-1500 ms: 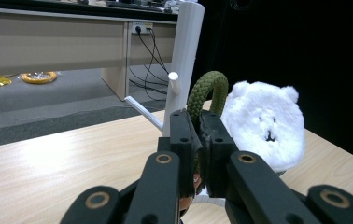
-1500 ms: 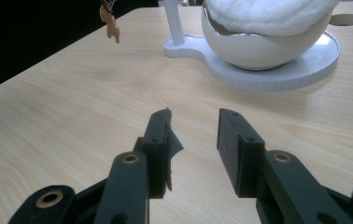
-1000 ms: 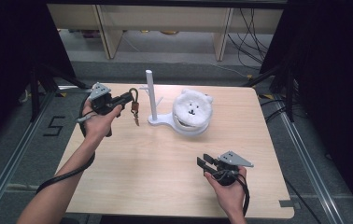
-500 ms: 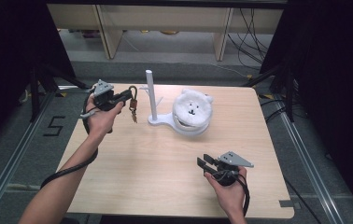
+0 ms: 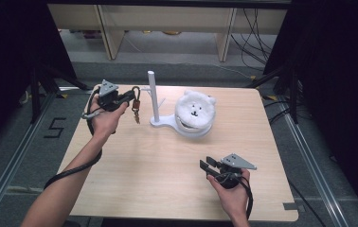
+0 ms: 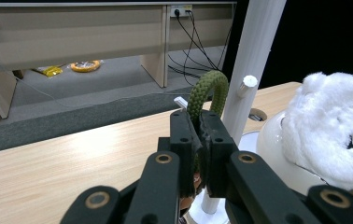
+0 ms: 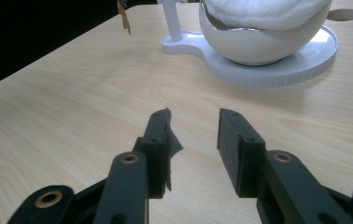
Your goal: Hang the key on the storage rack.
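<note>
Two bare forearms, no sleeves. Each hand grips a black two-jaw gripper: left gripper (image 5: 130, 96) at ten o'clock, right gripper (image 5: 207, 164) at five o'clock (brass-ringed pivot screws, grey three-cornered top plates). Black cables trail back.

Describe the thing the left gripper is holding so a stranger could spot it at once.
On the wooden table, find the white stand's upright post. Just left of it, the left gripper pinches an olive-green braided cord loop; nothing else nearby is green or braided.
</note>
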The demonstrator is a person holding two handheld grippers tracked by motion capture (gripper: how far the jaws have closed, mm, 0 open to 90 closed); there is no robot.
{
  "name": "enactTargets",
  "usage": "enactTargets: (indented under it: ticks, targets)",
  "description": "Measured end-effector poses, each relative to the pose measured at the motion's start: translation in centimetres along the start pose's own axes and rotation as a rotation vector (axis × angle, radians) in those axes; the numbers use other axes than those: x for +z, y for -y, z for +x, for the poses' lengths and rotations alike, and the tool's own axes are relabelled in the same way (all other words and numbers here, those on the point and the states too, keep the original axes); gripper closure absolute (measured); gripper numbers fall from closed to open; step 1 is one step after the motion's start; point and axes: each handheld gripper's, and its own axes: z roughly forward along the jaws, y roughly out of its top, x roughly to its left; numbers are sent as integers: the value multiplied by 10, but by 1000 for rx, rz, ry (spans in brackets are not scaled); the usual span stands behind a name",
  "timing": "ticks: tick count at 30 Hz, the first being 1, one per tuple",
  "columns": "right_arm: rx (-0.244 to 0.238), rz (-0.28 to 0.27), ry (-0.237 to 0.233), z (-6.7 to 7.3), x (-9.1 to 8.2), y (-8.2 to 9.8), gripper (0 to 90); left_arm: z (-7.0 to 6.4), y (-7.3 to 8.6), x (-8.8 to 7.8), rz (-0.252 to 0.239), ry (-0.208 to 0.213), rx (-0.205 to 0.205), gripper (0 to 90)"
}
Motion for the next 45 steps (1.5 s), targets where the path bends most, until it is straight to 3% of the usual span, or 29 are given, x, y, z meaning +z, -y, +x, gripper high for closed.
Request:
enactTargets:
  ticks: [12,14,18,23,24,25,26,27,30,35,36,38,39,44,45]
  targets:
    - [0,11,11,-1,0,1,653,-8,-4,-4,-16,8,21,849]
    - [30,13,1,2,0,2,653,-8,-4,-6,-16,9,22,849]
    - [13,11,2,1,1,2,653,-9,-4,-10,-22,7,31,849]
    - [26,16,5,2,1,2,653,-11,-4,-14,-26,6,37,849]
    - [18,36,19,2,-1,2,653,-11,-4,-15,-26,12,37,849]
    - [32,28,14,3,0,2,653,-14,-5,-16,-22,-13,47,849]
    - [-13,12,16,0,2,2,653,-14,-5,-16,-22,-13,47,850]
    - [-2,16,19,1,1,2,653,-13,-6,-14,-14,-27,46,850]
    - [-11,4,2,0,1,2,653,-10,-7,-11,-10,-22,38,850]
    - [-4,8,15,-1,0,1,653,-10,-8,-10,-7,-25,39,850]
    - [33,22,13,2,-1,2,653,-11,-8,-11,-5,-19,42,850]
    - [30,21,9,2,-1,2,653,-11,-8,-11,-6,-14,42,850]
    - [3,9,2,-1,0,2,653,-12,-9,-11,-1,0,42,850]
    - [-2,9,-1,-1,1,2,653,-13,-11,-8,-1,15,43,850]
    - [30,16,0,2,0,2,653,-13,-11,-7,2,16,41,850]
